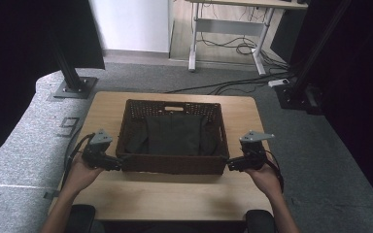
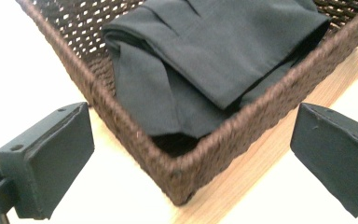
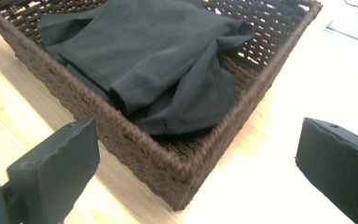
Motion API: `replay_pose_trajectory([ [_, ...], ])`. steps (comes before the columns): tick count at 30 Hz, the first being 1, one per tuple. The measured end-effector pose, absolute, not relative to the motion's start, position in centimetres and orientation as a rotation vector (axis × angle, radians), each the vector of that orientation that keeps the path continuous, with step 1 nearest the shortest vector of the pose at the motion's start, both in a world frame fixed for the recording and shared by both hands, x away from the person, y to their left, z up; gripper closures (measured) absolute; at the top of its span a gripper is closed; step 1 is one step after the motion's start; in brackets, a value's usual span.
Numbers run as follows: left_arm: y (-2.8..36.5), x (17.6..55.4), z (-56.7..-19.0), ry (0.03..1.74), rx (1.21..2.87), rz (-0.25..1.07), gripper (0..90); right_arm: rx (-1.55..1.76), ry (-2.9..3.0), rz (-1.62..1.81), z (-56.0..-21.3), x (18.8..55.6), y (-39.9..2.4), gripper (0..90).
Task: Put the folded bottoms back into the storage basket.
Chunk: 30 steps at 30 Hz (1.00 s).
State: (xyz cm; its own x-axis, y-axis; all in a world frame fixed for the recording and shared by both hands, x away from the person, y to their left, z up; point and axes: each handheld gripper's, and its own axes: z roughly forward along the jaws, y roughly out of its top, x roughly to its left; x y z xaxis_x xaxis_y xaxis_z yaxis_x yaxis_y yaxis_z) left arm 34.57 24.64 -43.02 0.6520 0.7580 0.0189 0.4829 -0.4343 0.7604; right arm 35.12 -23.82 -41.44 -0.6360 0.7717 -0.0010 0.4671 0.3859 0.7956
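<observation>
Brown wicker basket [image 1: 171, 164] sits mid-table, w/ a folded black garment [image 1: 175, 135] lying flat inside it. Basket looks light but stiff: woven walls shd hold shape under a pinch, rough weave gives grip, not fragile. Cloth is soft, limp, would shift if the basket tips, so keep it level. Best hold prob. the rim at the two near corners, one wall between each pair of jaws, or the cut-out handle on the far wall. Left gripper [image 1: 117, 163] is at the basket's near left corner, jaws spread wide; in the left gripper view that corner [image 2: 179, 179] lies between them, touching neither. Right gripper [image 1: 231, 164] at the near right corner, jaws likewise spread, corner [image 3: 182, 176] between, apart from both. Wooden table [image 1: 175, 196] bare in front of the basket.
</observation>
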Motion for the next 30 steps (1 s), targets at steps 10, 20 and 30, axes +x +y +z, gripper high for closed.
replay_pose_trajectory([
  [10, 26.1, 33.8, -46.9, 1.006, 2.104, 0.467, 0.0, 1.1, 2.285, 1.112, -44.5, 34.4, -24.0, 1.0],
  [20, 25.7, 33.5, -50.3, 1.025, 2.137, 0.455, 0.0, 1.165, 2.271, 1.103, -48.6, 34.5, -24.5, 0.0],
  [30, 25.6, 33.6, -53.3, 1.072, 2.153, 0.428, 0.0, 1.216, 2.284, 1.082, -52.5, 34.4, -24.6, 0.0],
])
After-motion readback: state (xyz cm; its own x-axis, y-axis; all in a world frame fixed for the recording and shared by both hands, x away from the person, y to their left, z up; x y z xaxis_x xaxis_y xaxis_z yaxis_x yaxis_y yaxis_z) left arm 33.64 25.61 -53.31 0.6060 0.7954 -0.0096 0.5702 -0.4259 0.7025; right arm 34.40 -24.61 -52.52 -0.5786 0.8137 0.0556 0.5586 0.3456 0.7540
